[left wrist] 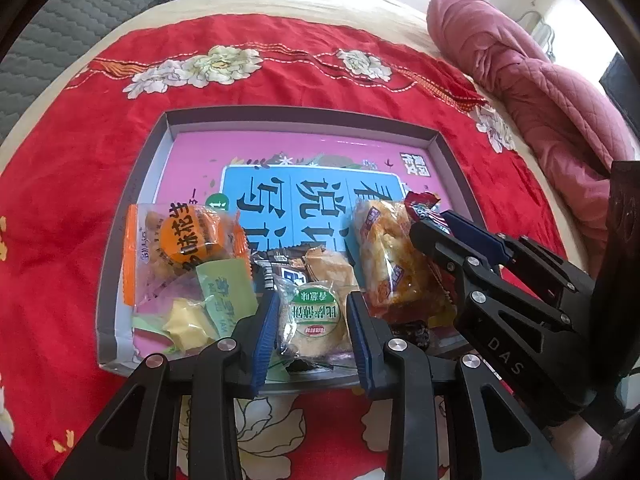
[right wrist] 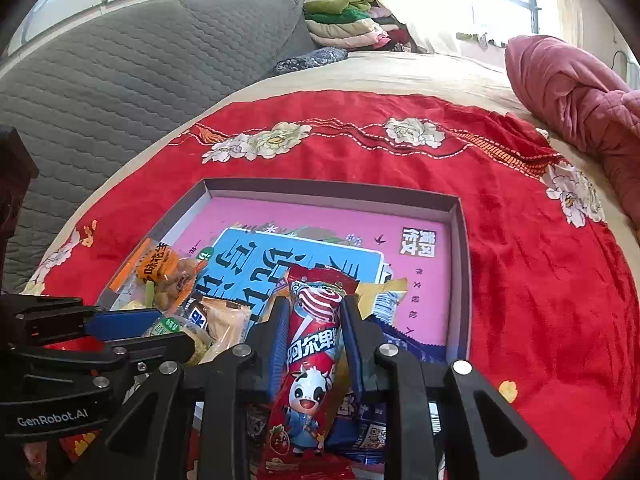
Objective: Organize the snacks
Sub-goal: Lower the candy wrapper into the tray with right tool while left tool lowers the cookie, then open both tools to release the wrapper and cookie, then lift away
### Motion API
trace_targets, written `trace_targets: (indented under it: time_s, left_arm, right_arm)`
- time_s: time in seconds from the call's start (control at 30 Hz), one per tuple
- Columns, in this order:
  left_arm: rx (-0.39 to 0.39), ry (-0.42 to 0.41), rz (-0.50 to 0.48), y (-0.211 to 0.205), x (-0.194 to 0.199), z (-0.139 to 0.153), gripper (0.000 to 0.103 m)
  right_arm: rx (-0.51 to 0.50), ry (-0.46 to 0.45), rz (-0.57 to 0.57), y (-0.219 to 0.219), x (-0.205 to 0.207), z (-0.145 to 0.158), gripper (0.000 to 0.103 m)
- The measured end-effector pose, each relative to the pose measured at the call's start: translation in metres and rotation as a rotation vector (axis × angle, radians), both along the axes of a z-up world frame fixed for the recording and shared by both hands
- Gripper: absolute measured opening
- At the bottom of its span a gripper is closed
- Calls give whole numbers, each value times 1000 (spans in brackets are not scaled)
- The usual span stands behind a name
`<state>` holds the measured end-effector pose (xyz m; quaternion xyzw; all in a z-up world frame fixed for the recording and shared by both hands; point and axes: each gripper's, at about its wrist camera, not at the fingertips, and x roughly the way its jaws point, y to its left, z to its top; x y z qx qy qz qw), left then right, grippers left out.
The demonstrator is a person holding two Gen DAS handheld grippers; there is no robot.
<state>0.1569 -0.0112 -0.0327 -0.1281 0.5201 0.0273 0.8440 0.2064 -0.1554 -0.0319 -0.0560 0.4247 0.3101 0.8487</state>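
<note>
A shallow grey box with a pink printed floor lies on the red cloth. Its near end holds several snacks. My left gripper is shut on a round pastry packet with a green label, low over the box's near edge. To its left lie an orange packet, a green packet and a yellow sweet. A bread packet lies to the right. My right gripper is shut on a long red candy packet with a cartoon cow, held over the box's near right part.
The red flowered cloth covers a beige bed. A rolled pink quilt lies at the far right. Grey quilted padding rises on the left, with folded clothes behind. Blue packets lie under the right gripper.
</note>
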Motion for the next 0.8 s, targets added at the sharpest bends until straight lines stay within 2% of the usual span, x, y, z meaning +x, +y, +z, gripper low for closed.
trace_targets:
  time_s: [0.4, 0.63, 0.8]
  left_arm:
    - [6, -4, -1, -1, 0, 4, 45]
    - [10, -13, 2, -1, -2, 8, 48]
    - [17, -25, 5, -1, -3, 13, 51]
  right_arm:
    - [-8, -27, -12, -1, 0, 6, 27]
    - [-6, -47, -16, -1, -1, 11, 36]
    - [2, -53, -27, -4, 0, 15, 37]
